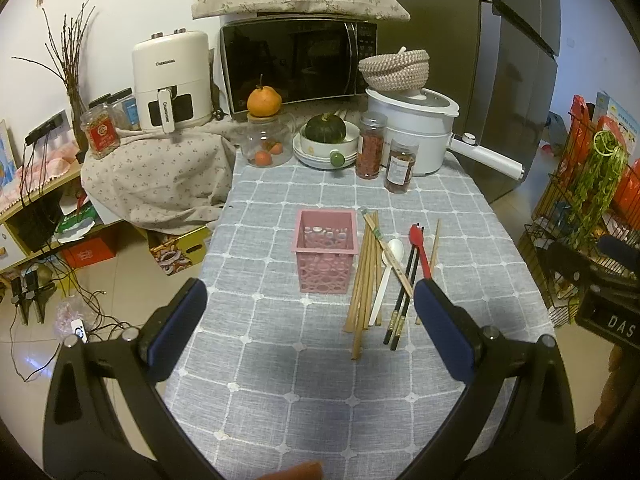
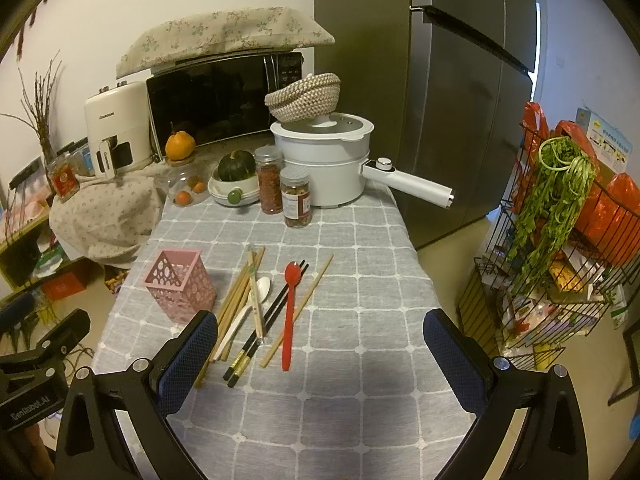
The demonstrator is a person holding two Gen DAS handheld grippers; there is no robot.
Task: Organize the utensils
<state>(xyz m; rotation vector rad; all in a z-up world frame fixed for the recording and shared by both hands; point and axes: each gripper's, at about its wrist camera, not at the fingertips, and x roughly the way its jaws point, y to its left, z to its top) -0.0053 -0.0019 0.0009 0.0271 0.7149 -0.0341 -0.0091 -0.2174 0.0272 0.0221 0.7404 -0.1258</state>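
A pink perforated holder (image 1: 326, 250) (image 2: 180, 286) stands upright and empty on the grey checked tablecloth (image 1: 304, 392). To its right lie several wooden chopsticks (image 1: 366, 276) (image 2: 240, 286), a white spoon (image 1: 387, 268) (image 2: 260, 290), black chopsticks (image 1: 404, 300) (image 2: 268, 316) and a red spoon (image 1: 420, 248) (image 2: 290, 308). One wooden chopstick (image 2: 308, 300) lies apart at the right. My left gripper (image 1: 310, 308) is open and empty, above the table in front of the holder. My right gripper (image 2: 320, 338) is open and empty, above the near ends of the utensils.
At the table's back stand a white electric pot (image 2: 328, 164), two spice jars (image 2: 296, 202), a bowl with a green squash (image 1: 325, 130) and a glass jar under an orange (image 1: 264, 100). A microwave (image 1: 292, 64) and fridge (image 2: 460, 100) stand behind. A wire rack (image 2: 560, 260) is right.
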